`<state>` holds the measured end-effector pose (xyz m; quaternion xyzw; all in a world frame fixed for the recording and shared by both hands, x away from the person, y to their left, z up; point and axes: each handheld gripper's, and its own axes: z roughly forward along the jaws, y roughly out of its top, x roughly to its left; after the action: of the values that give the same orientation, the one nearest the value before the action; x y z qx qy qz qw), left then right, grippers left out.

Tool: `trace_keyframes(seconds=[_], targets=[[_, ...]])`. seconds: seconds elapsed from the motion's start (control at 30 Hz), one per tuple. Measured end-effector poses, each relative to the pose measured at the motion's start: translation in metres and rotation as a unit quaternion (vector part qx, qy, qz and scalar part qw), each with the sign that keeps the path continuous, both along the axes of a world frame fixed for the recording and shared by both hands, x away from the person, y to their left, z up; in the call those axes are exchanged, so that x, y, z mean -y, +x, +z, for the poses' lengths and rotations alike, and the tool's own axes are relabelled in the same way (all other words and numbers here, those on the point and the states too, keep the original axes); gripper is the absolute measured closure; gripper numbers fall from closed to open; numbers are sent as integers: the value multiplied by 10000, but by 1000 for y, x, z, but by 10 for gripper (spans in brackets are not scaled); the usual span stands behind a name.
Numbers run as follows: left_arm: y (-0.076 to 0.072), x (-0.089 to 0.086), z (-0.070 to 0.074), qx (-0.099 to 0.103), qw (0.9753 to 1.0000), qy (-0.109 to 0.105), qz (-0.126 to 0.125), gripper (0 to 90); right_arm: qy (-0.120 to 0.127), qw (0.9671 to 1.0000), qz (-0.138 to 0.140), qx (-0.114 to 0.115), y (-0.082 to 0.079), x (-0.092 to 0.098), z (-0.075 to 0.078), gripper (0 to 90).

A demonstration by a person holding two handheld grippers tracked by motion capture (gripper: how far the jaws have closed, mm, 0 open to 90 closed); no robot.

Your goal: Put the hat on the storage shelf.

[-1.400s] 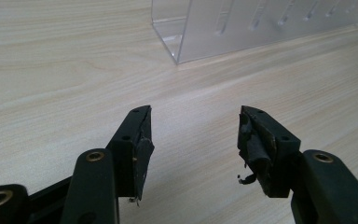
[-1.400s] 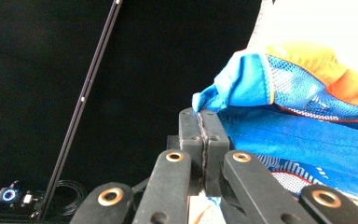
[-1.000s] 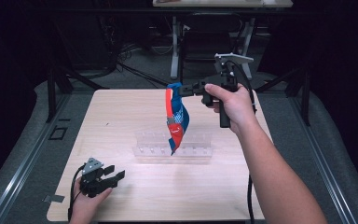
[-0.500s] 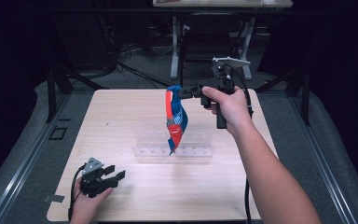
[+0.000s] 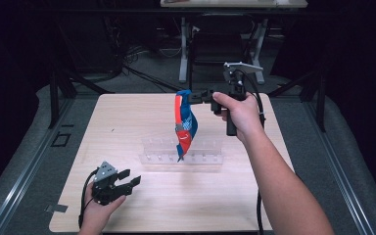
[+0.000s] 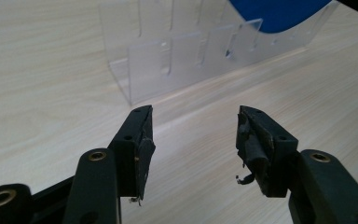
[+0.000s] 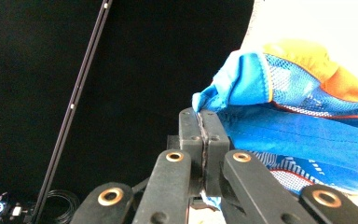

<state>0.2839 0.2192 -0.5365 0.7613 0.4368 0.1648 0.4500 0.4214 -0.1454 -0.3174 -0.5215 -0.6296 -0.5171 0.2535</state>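
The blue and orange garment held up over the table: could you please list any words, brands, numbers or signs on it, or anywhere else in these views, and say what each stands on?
No text can be read.
Blue and orange garment, held in the right claw: white markings on a red patch, too blurred to read.
Clear rack: no label.
Left claw: no marking.

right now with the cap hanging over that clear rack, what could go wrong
1. The right gripper pinches only a thin edge of the blue and orange cap, so the fabric might slip out and fall.
2. The cap's lower tip hangs right at the clear slotted rack; a sideways swing could snag a divider and drag or tip the light rack.
3. The left gripper sits open, away from the rack, so nothing steadies it.
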Motion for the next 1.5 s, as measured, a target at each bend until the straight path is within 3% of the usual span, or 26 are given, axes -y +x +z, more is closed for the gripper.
trace_keyframes(seconds=[0.1,0.13,0.43,0.87,1.0,1.23,1.5], targets=[[1,6,6,84,9999,19,-98,482,-10,10000,10,15,0,-1,0,900],[3,16,12,196,9996,29,-187,484,-19,10000,10,30,0,-2,-1,900],[12,52,24,374,9980,98,-492,515,-29,10000,-8,38,0,-4,-2,900],[16,80,42,613,9954,52,-730,542,27,10000,-36,0,2,-2,-6,900],[16,91,49,721,9936,31,-871,560,40,10000,-39,11,2,-3,-6,900],[17,108,53,792,9917,125,-1008,635,38,10000,-47,8,2,-4,-6,900],[22,122,53,858,9913,228,-969,700,39,10000,-53,24,2,-3,-6,900]])
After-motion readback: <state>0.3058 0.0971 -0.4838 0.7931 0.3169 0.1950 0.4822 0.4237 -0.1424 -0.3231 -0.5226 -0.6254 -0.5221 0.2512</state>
